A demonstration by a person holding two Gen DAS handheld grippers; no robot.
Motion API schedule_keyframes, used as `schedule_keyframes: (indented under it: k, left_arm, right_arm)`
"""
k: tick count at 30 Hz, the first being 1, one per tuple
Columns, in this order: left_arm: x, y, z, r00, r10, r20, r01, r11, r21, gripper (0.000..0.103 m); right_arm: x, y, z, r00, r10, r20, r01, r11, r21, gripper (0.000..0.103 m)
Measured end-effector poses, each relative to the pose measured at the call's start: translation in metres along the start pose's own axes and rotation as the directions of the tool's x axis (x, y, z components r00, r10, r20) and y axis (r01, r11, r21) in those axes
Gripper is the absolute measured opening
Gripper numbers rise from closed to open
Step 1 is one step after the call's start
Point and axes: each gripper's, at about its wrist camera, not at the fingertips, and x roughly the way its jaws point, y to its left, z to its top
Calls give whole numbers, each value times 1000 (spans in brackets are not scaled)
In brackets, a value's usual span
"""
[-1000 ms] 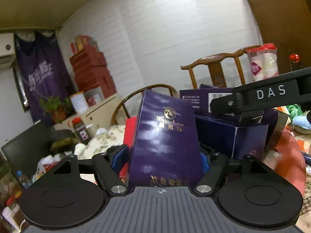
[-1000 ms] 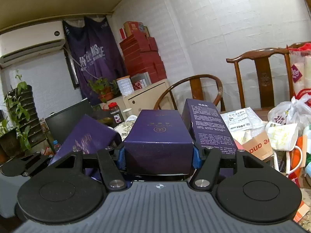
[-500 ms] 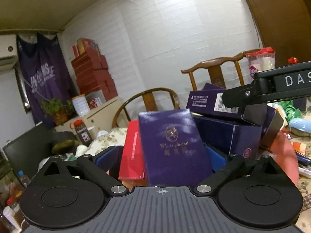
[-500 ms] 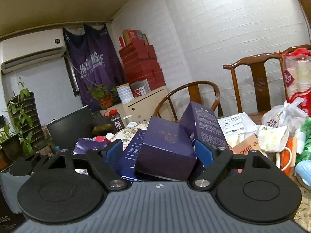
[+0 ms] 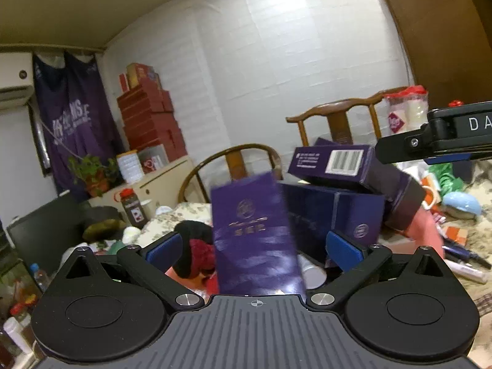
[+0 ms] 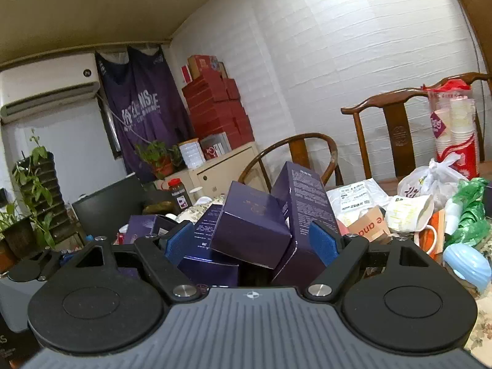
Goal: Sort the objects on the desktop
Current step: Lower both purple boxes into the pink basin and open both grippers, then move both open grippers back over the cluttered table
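Left wrist view: left gripper spread wide, grasping nothing; purple box stands tilted between the pads, free of both.
Risk: box looks blurred and leaning, likely to tip onto the red and black earmuffs.
Only here: barcode box perched atop the dark box.

Right wrist view: right gripper released, pads clear of the box pile on the table.
Risk: stacked crooked, may slide.
Only here: mug, plastic bags.

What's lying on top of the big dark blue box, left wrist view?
A purple barcode box lies tilted across the dark blue box. An upright purple box covers the blue box's left end; what's beneath isn't visible.
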Motion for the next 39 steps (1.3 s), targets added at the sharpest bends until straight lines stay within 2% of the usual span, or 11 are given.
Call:
schedule_keyframes:
  k: [5, 11, 17, 23, 32, 35, 39]
  left_arm:
    - [-5, -6, 3, 1000, 6, 9, -6, 1000, 3, 103]
    - [-11, -13, 2, 1000, 8, 10, -8, 1000, -11, 103]
    - [-32, -24, 6, 999, -17, 45, 18, 999, -33, 103]
    - [-53, -52, 8, 995, -70, 71, 75, 995, -64, 103]
    - [-77, -110, -11, 978, -199, 55, 203, 975, -87, 103]
    - [-79, -132, -21, 967, -252, 35, 254, 964, -75, 103]
    - [-69, -161, -32, 957, -288, -14, 287, 956, -51, 103]
  right_arm:
    - [-12, -1, 1, 1000, -6, 19, 6, 1000, 0, 88]
    - [-26, -7, -7, 998, -60, 30, 61, 998, -28, 93]
    - [-43, -23, -13, 993, -115, 36, 116, 993, -27, 96]
    - [-66, -44, -25, 982, -184, 37, 185, 982, -24, 97]
    - [-108, -88, -46, 945, -326, 12, 326, 944, -53, 97]
    - [-120, -107, -54, 932, -363, -16, 362, 931, -48, 97]
    - [-133, -127, -66, 908, -417, -48, 412, 907, -87, 97]
